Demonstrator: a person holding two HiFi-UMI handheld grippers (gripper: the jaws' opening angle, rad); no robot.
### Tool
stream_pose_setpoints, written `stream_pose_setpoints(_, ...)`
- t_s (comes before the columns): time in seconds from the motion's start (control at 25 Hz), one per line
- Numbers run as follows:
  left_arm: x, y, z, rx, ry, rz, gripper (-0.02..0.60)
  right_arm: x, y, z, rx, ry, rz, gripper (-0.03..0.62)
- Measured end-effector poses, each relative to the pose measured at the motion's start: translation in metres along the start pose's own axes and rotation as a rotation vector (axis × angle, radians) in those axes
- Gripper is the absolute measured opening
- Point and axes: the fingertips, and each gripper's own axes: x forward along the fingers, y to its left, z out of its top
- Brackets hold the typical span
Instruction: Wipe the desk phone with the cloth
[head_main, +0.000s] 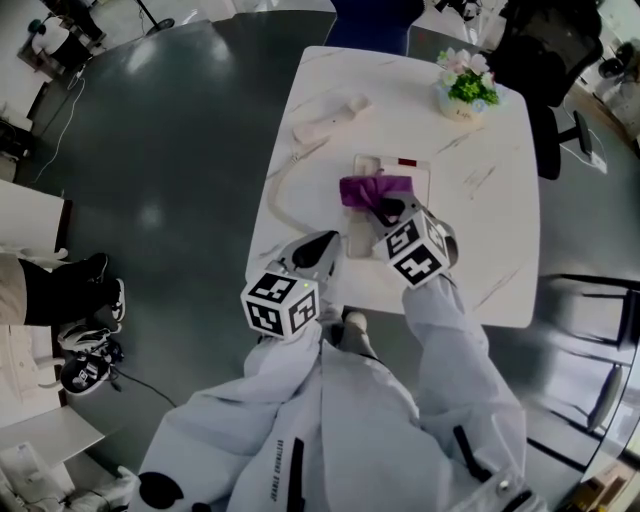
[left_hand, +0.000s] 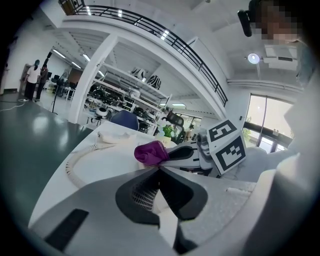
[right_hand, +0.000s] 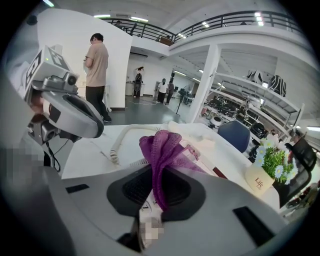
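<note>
A glossy white tabletop carries the desk phone, a flat pale slab. Its handset lies off the cradle on a ribbed coiled cord. The right tool is clamped on a soft purple mesh cloth, bunched on the phone's face. The left tool, jaws together and empty, sits near the phone's near corner. With nothing bracing the base, a firm wipe could slide it across the slick surface or snag the cord.

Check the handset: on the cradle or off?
Off: the handset lies on the table apart from the desk phone, its coiled cord trailing between them.
</note>
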Motion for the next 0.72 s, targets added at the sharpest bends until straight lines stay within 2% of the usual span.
stream_pose_setpoints(0.72,-0.017,-0.013,-0.012,-0.014,-0.014,0.03,-0.003,-0.011,0.029,-0.015,0.001,0.025,0.057,0.037)
